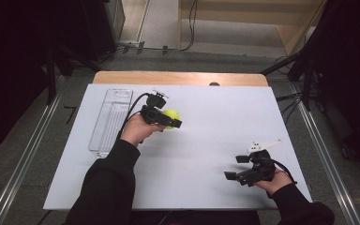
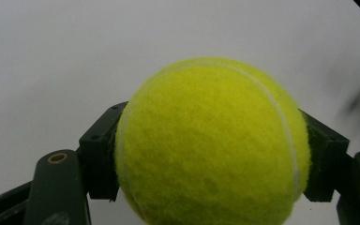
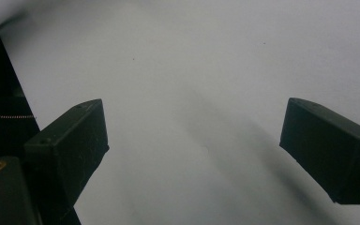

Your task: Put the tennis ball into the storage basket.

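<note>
Yellow tennis ball point(image 1: 171, 117) clamped between the fingers point(image 2: 98, 154) of the left gripper point(image 1: 168, 121), carried clear of the white surface point(image 1: 215, 117), at about 10 o'clock from the board's middle. In the left gripper view, ball point(image 2: 211, 145) seated across its widest girth, one black pad pressed into the felt on each side; presumably gripped there so that the round body cannot roll out or slip forward. Clear plastic tray point(image 1: 111, 121) lying lengthwise at 9 o'clock of the ball, near the left edge of the surface, well placed as a likely receptacle, though nothing in it can be made out. Right gripper point(image 1: 238, 168) resting low at about 4 o'clock on the surface, well apart from the ball, fingers point(image 3: 72, 140) spread wide with nothing between them, bare white surface beneath; apparently parked out of the way so as to leave the left hand point(image 1: 136, 130) a free path. Ball's own shadow faint on the surface below, consistent with a lifted rather than resting position.
</note>
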`<state>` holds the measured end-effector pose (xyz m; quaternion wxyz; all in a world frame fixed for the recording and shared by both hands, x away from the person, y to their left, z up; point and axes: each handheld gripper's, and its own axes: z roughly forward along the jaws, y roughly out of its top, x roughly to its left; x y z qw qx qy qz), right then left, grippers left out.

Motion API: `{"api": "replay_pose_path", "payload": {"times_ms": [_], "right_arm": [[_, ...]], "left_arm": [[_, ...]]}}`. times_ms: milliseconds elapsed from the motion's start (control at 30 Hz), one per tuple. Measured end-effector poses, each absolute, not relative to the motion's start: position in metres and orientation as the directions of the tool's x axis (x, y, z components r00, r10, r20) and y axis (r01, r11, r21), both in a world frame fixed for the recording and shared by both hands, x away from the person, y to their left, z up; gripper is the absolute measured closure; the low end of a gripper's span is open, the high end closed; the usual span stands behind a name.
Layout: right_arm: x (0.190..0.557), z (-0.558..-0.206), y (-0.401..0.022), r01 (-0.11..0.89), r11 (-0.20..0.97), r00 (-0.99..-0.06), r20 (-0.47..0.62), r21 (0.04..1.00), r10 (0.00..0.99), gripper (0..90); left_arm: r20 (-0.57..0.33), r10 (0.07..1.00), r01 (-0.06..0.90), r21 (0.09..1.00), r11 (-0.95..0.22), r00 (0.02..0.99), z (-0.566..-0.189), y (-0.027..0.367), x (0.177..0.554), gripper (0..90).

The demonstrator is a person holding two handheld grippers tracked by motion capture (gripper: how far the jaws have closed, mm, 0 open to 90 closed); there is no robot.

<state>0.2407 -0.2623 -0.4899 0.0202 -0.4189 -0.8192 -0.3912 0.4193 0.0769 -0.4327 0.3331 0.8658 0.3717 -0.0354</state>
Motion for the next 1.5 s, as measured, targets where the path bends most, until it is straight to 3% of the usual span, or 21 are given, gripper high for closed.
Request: {"api": "replay_pose_path", "payload": {"times_ms": [1500], "right_arm": [[0.24,-0.489,-0.263,0.699,0.345,-0.65,0.356,0.626,0.671,6.2]], "left_arm": [[-0.283,0.644,0.665,0.569,-0.484,0.711,-0.383,0.116,0.412,26.1]]}}
